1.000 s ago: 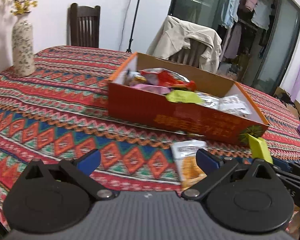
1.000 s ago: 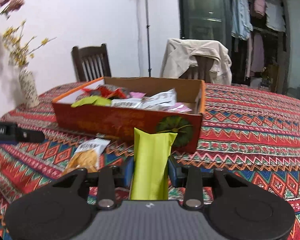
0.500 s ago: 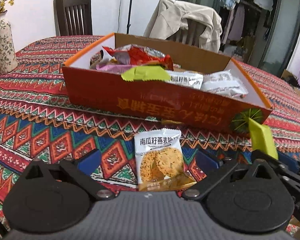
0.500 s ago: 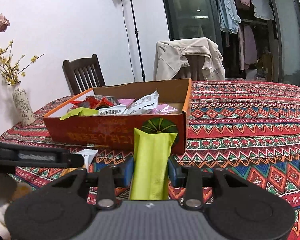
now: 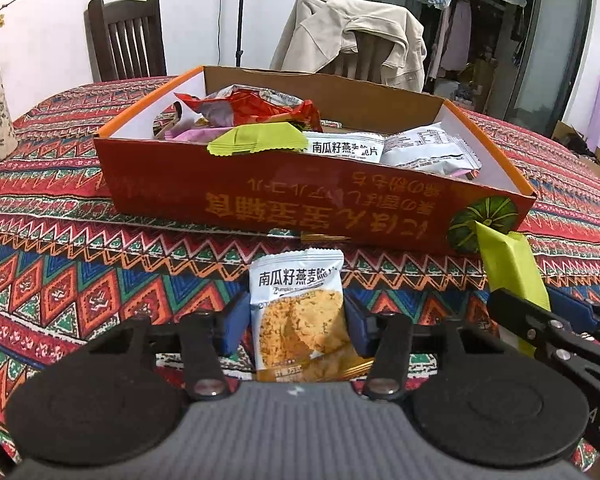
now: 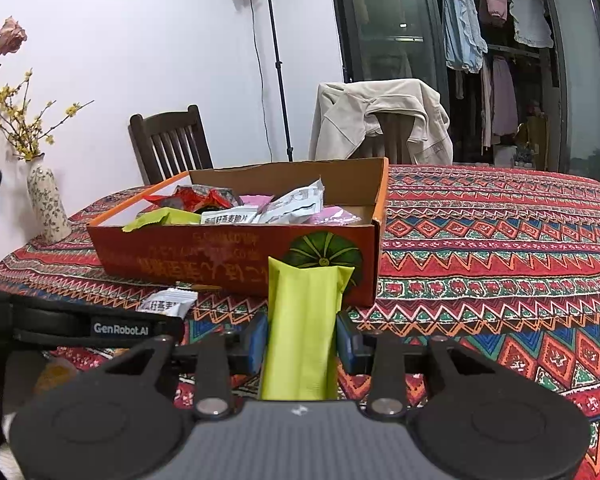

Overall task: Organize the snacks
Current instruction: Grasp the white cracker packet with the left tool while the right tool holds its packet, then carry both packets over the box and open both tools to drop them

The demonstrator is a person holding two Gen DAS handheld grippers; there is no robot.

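A white cracker packet (image 5: 296,292) lies on the patterned tablecloth in front of the orange cardboard box (image 5: 284,204). My left gripper (image 5: 296,324) straddles it. Its jaws are closing and the blue pads touch the packet's two sides. My right gripper (image 6: 302,340) is shut on a lime-green snack packet (image 6: 306,304), held upright just in front of the box's near right corner. That green packet (image 5: 508,268) also shows at the right of the left wrist view. The box (image 6: 236,252) holds several snack packets: red, green, pink and white.
The tablecloth (image 5: 80,280) covers the whole table. A flowered vase (image 6: 48,208) stands at the far left. A dark wooden chair (image 6: 168,140) and a chair draped with a beige jacket (image 6: 380,120) stand behind the table. A light stand (image 6: 276,72) rises by the wall.
My left gripper moved forward over the white cracker packet and its jaws came in from wide open onto the packet's sides. The right gripper kept still with the green packet.
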